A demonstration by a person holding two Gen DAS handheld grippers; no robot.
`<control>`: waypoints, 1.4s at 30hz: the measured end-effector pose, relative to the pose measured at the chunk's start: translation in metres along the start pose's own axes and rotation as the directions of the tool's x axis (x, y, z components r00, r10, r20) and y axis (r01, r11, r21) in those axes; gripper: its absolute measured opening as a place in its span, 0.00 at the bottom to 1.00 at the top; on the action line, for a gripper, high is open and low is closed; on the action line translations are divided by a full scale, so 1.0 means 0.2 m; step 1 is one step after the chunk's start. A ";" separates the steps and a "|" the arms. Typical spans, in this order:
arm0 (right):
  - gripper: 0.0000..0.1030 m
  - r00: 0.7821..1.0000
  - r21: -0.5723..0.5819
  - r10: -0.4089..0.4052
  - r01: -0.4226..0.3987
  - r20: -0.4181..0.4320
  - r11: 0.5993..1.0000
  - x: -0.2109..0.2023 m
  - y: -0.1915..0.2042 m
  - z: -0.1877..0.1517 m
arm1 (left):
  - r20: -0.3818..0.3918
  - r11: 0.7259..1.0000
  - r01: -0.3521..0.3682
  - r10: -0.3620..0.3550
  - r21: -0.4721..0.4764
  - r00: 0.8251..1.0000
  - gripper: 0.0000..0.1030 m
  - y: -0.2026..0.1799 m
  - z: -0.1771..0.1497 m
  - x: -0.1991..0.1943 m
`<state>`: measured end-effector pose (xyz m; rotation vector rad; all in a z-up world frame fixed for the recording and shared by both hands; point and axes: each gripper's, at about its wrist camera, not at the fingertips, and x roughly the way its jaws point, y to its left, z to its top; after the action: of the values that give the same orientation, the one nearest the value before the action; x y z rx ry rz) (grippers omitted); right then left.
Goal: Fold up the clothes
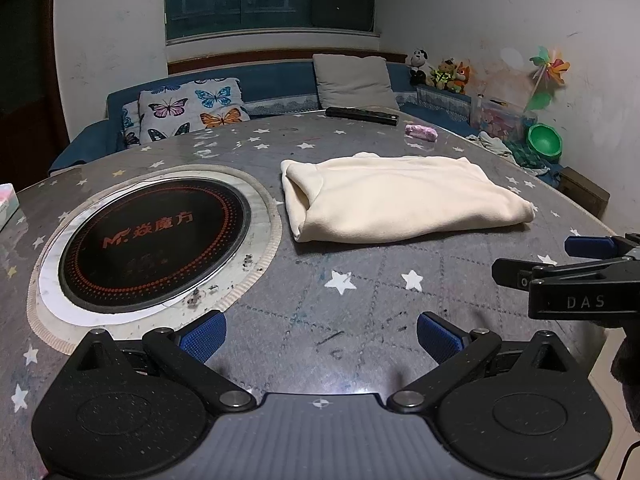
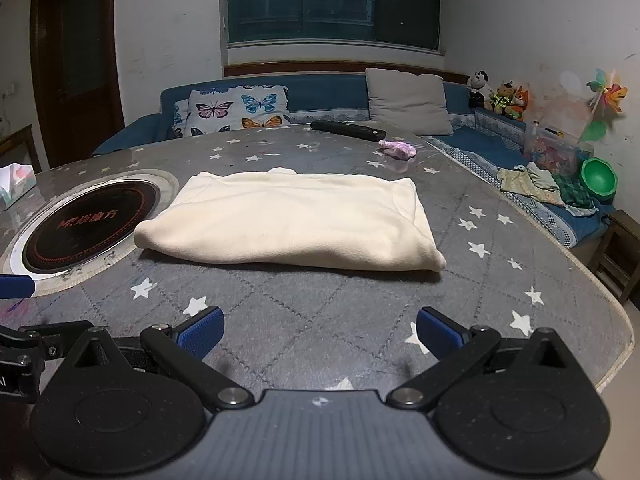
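Both wrist views low over table (image 1: pixel 360 300), facing sofa (image 2: pixel 328 92), sharing folded cloth (image 2: pixel 288 220)

The round table (image 2: pixel 320 320), covered in a grey star-print quilted cloth, carries a folded cream garment (image 2: pixel 292 220) ahead of the right fingers, an inset black cooktop (image 1: pixel 156 244) ahead of the left fingers, then a black remote (image 2: pixel 348 130) and pink scrap (image 2: pixel 398 149) beyond

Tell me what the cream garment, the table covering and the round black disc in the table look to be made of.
Cream garment: soft matte fleece or brushed knit, judging by its plump rounded folds.
Table covering: quilted-look star-print fabric, apparently under glossy clear film that shows reflections.
Round black disc: smooth glossy glass or ceramic, probably an induction hob.
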<state>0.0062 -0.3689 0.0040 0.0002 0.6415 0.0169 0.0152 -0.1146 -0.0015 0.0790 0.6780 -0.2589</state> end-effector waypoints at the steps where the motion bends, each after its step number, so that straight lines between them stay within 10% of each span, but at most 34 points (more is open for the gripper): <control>1: 1.00 1.000 0.000 0.001 -0.001 0.001 1.000 0.00 0.00 0.00 | 0.000 1.000 0.001 -0.001 0.003 1.000 1.00 0.00 0.00 0.00; 42: 1.00 1.000 0.009 0.000 0.000 -0.001 1.000 -0.01 -0.02 -0.01 | -0.016 0.998 0.014 -0.013 0.067 1.000 1.00 -0.10 -0.03 0.01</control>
<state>0.0030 -0.3726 0.0036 0.0090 0.6426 0.0139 0.0071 -0.1334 -0.0067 0.1404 0.6855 -0.2943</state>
